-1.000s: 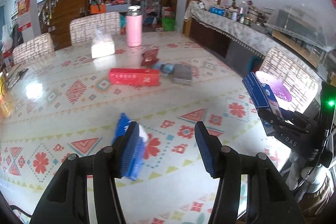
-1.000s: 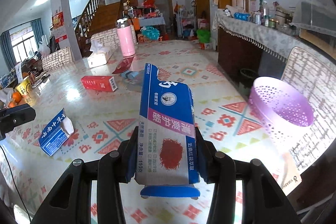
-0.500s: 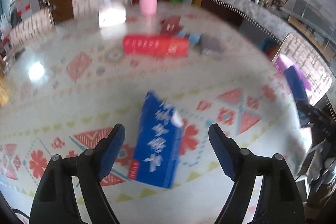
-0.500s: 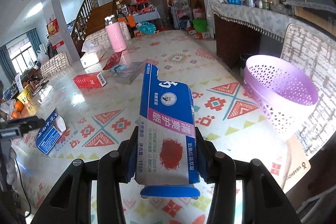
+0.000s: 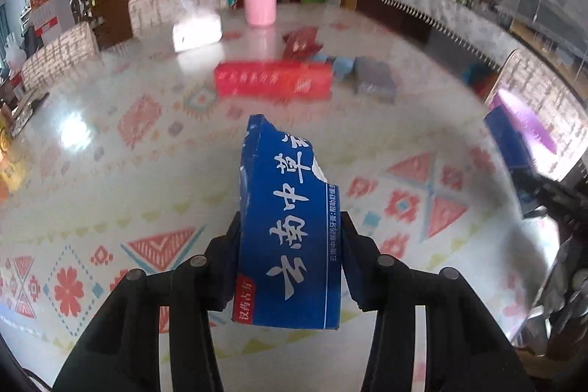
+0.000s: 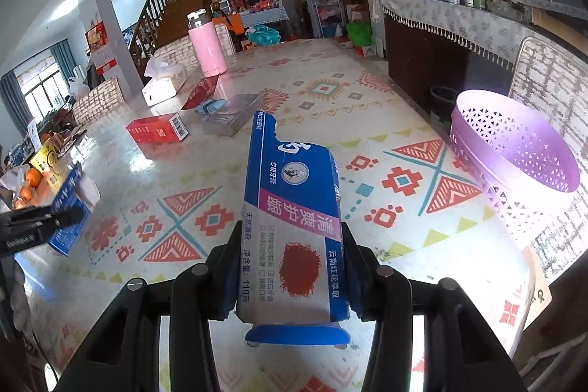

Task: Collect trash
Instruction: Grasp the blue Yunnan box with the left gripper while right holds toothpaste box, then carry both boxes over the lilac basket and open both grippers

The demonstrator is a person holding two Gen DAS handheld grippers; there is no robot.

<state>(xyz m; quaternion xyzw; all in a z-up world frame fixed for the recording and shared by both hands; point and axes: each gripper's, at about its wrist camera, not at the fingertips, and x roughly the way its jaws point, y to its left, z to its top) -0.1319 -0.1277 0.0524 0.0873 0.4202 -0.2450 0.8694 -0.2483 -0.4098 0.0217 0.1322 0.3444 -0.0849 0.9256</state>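
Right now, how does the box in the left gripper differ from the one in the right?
The left box is all blue with big white characters; the right box has a blue top, a pink band and a silver lower part with a red blotch. The left gripper has just closed on its box, whose tip looks close to the table; the right gripper holds its box nearer the purple basket. Both have torn far ends.
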